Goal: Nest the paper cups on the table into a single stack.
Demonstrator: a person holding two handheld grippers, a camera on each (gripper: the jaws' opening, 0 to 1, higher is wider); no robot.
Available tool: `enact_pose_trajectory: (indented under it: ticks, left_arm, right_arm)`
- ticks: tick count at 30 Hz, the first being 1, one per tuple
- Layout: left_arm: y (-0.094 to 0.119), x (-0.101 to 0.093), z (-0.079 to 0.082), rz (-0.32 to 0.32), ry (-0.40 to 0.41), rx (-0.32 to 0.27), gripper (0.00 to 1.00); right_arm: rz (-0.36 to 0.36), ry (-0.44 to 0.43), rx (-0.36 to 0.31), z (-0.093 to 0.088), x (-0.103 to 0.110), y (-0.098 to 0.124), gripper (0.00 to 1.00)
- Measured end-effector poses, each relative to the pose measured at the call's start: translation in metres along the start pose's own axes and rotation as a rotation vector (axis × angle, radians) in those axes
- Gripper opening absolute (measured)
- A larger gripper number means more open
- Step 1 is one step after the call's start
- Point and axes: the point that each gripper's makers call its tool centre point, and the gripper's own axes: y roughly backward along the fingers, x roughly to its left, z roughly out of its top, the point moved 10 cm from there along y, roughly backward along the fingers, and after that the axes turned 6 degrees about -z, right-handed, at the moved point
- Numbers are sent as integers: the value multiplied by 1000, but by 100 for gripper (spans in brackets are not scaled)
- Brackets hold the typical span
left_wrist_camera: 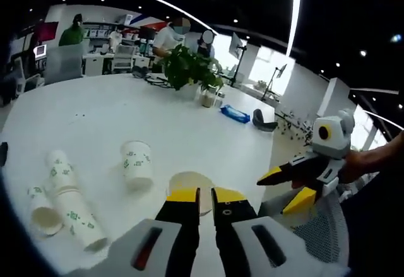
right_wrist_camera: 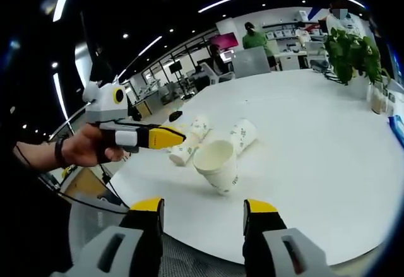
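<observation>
The left gripper (left_wrist_camera: 205, 196), with black jaws and yellow tips, is seen in the left gripper view with its jaws nearly together and nothing held between them. In the right gripper view it (right_wrist_camera: 180, 137) is held by a hand (right_wrist_camera: 88, 146) above the near table edge, its yellow tips pressed close. The right gripper (right_wrist_camera: 204, 206) is spread wide and empty in its own view; in the left gripper view it (left_wrist_camera: 287, 185) appears at the right, with its yellow-tipped jaws parted.

1 white paper cup with green print (right_wrist_camera: 218, 165) is seen lying tilted on the round white table (right_wrist_camera: 303, 132), mouth toward the camera, just beyond the right gripper's jaws. In the left gripper view that cup's open mouth (left_wrist_camera: 199, 188) is partly hidden behind the left jaws. An upside-down paper cup (left_wrist_camera: 137, 163) is seen to its left; further left, a lying stack of nested cups (left_wrist_camera: 72, 204) and 1 lying single cup (left_wrist_camera: 43, 211) are placed just beside each other.

Across the table, a green potted plant (left_wrist_camera: 189, 67), a blue packet (left_wrist_camera: 235, 113) and a dark object (left_wrist_camera: 264, 121) are seen. Desks and people are visible beyond.
</observation>
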Motion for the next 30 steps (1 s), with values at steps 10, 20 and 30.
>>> enact_pose_trajectory:
  ticks: [10, 20, 30]
  left_arm:
    - [30, 5, -19, 59, 67, -21, 9]
    - [51, 8, -42, 121, 101, -12, 12]
    - [72, 8, -64, 174, 119, 21, 16]
  right_arm:
    - [22, -6, 15, -1, 1, -1, 49]
    - [55, -40, 25, 2, -2, -2, 50]
    - [58, -3, 46, 20, -27, -10, 50]
